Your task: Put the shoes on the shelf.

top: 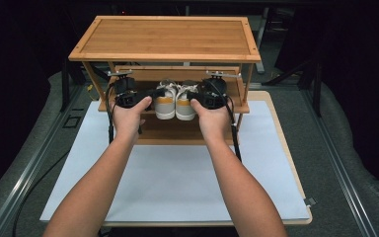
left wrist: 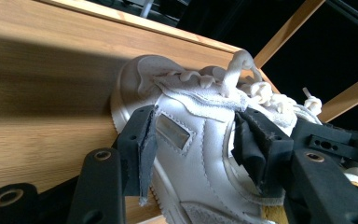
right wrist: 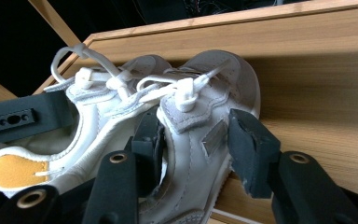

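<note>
A pair of white shoes [top: 175, 102] with yellow heels sits side by side on the middle shelf [top: 242, 106] of a wooden rack, near the shelf's front edge, toes toward the back. The left tongs [left wrist: 193, 140] straddle the left shoe [left wrist: 200, 154], jaws apart and loose around it. The right tongs [right wrist: 196, 144] stand likewise apart around the right shoe [right wrist: 200, 116]. Each hand [top: 128, 116] holds its tongs level at the shelf.

Two sneakers [top: 175, 101] sit side by side on the rack's [top: 165, 39] middle shelf
</note>
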A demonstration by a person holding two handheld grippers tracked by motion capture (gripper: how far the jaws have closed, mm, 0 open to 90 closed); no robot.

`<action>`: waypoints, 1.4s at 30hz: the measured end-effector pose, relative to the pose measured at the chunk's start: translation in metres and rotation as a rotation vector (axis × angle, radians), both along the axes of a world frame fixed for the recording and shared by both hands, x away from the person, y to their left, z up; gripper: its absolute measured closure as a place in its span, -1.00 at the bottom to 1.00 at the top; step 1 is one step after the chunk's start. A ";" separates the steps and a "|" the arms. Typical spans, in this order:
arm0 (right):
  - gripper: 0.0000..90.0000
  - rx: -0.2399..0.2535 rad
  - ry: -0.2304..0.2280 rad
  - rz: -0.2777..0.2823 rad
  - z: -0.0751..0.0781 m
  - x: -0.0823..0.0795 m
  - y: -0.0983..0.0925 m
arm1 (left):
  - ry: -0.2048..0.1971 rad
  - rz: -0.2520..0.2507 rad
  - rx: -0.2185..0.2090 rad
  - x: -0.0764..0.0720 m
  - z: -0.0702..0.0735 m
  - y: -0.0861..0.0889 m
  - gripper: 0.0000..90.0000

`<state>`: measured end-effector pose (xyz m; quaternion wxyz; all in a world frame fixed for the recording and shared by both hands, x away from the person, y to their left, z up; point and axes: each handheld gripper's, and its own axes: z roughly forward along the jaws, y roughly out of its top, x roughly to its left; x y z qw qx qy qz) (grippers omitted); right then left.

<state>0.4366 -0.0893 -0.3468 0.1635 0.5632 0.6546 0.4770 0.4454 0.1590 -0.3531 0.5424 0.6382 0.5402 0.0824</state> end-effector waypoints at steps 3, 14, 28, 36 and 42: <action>0.23 0.000 -0.008 0.006 0.001 -0.001 0.000 | -0.003 -0.007 -0.003 -0.001 0.000 0.001 0.11; 0.21 -0.011 -0.035 0.016 0.009 -0.009 -0.002 | -0.029 -0.009 -0.014 -0.009 0.005 0.003 0.12; 0.26 -0.013 -0.079 0.011 0.017 -0.022 -0.007 | -0.057 -0.016 -0.017 -0.020 0.013 0.010 0.22; 0.38 -0.019 -0.104 0.021 0.020 -0.027 -0.009 | -0.091 -0.037 -0.044 -0.025 0.015 0.019 0.42; 0.57 -0.023 -0.128 0.032 0.023 -0.035 -0.017 | -0.110 -0.061 -0.031 -0.030 0.018 0.027 0.65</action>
